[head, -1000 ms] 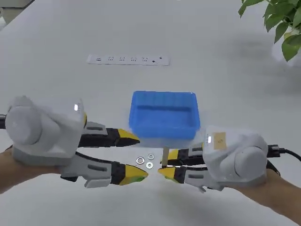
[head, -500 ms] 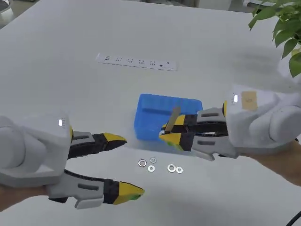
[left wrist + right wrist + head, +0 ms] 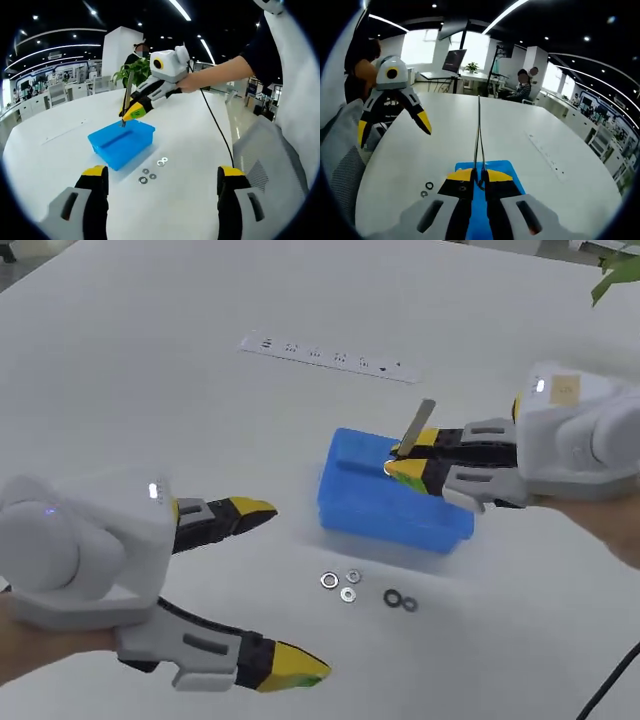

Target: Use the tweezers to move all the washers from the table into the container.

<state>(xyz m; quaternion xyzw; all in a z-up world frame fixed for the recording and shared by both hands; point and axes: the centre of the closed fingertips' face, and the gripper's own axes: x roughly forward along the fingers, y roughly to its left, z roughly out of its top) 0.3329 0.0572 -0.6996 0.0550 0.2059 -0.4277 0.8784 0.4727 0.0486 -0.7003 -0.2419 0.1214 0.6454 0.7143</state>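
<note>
The blue container (image 3: 385, 508) sits mid-table. Several small washers (image 3: 348, 594) lie on the white table just in front of it, also seen in the left gripper view (image 3: 152, 176). My right gripper (image 3: 395, 464) hovers over the container, shut on the metal tweezers (image 3: 418, 423), which slant upward; from the left gripper view the tweezers (image 3: 128, 95) point down at the container (image 3: 121, 141). I cannot tell whether the tips hold a washer. My left gripper (image 3: 290, 590) is open at the lower left, nothing between its fingers.
A white power strip (image 3: 330, 358) lies on the table behind the container. A plant's leaves (image 3: 618, 270) reach in at the far right corner. Other people sit at desks in the background (image 3: 522, 85).
My right gripper has lifted with the tweezers from the table beside the washers to above the container. The left gripper has stayed open and spread wider.
</note>
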